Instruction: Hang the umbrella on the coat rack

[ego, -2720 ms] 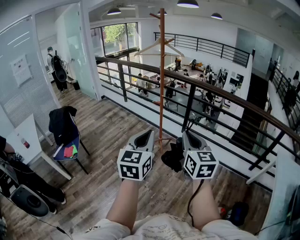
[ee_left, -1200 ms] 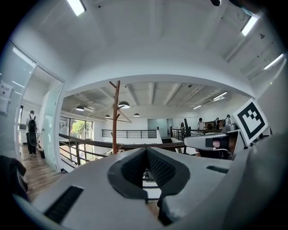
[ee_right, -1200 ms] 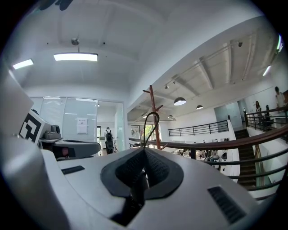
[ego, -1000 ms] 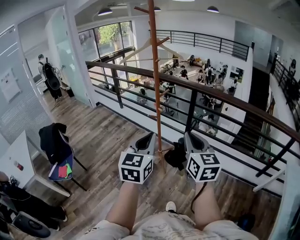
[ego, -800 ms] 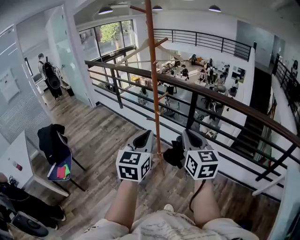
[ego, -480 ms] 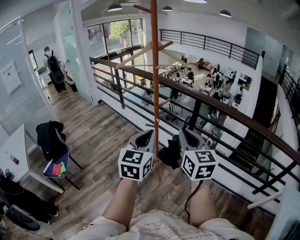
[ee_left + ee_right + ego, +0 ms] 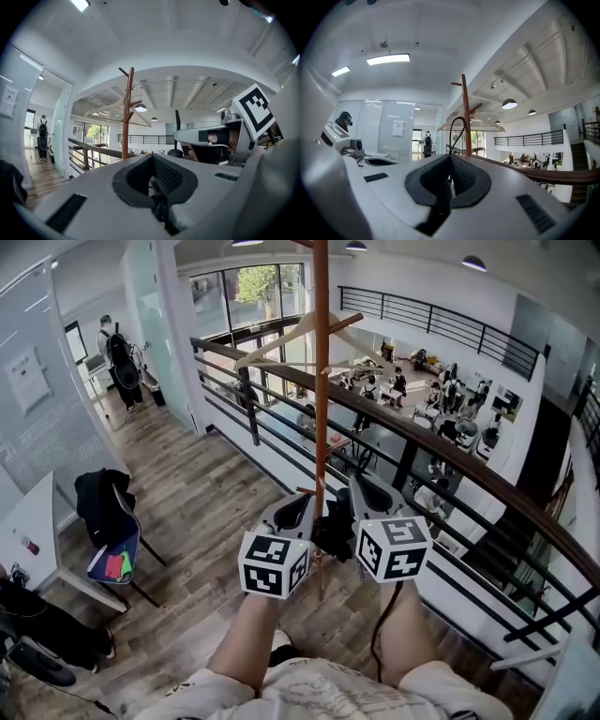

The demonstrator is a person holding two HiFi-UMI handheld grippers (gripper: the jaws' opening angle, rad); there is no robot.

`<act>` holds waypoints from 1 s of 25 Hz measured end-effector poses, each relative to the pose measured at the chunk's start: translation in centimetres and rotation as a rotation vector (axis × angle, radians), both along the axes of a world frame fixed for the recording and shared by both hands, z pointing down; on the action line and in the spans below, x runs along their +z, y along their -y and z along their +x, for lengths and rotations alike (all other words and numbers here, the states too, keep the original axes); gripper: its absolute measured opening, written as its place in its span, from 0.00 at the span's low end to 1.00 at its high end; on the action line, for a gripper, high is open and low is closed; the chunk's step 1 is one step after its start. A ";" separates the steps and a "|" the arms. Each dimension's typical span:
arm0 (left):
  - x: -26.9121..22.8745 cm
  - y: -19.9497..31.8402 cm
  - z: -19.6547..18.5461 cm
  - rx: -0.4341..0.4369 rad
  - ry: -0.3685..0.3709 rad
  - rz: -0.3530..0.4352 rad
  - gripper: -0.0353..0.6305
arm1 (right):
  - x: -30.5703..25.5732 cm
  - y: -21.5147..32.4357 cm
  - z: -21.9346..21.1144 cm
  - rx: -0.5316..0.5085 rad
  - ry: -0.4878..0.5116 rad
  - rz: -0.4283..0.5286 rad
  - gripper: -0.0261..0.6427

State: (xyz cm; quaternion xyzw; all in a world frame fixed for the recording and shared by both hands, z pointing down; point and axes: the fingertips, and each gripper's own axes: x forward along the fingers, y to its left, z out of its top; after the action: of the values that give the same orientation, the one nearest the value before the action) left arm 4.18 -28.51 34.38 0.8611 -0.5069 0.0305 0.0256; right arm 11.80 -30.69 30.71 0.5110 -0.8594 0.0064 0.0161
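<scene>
Umbrella [image 7: 333, 526] beside coat rack [image 7: 321, 381], hanger [image 7: 281, 338] above, railing [image 7: 450, 451] behind.

Bright, even daylight from windows [image 7: 258, 289] plus ceiling lamps [image 7: 474, 262]; gripper views fisheye-warped, dark-vignetted.

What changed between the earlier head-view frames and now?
The person has walked closer to the coat rack. Its pole, earlier some way ahead, now rises right between the left gripper and the right gripper. Unchanged: the right gripper stays shut on the black umbrella, the left gripper stays shut beside it, and nothing has been hung yet.
</scene>
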 end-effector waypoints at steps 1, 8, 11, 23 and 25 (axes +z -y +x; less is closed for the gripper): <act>0.3 0.6 -0.2 -0.003 0.000 -0.004 0.06 | 0.1 0.7 -0.3 -0.005 -0.001 0.000 0.05; 0.7 6.4 -1.6 0.006 -0.015 0.004 0.06 | -0.3 6.6 -2.1 -0.015 -0.008 0.014 0.05; -0.3 9.2 -2.6 0.019 -0.017 0.037 0.06 | -1.1 9.2 -3.2 -0.014 -0.014 0.038 0.05; -2.1 16.9 -4.4 0.064 -0.024 0.064 0.06 | -5.5 17.9 -5.6 -0.001 -0.010 0.082 0.05; -2.2 17.6 -4.8 0.063 -0.025 0.064 0.06 | -5.7 18.9 -5.9 -0.001 -0.010 0.076 0.05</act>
State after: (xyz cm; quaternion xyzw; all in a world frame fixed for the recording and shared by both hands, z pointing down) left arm -0.61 -46.10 32.16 0.8772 -0.4801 0.0040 0.0034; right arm 5.87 -49.57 24.96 0.5110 -0.8591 -0.0286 0.0010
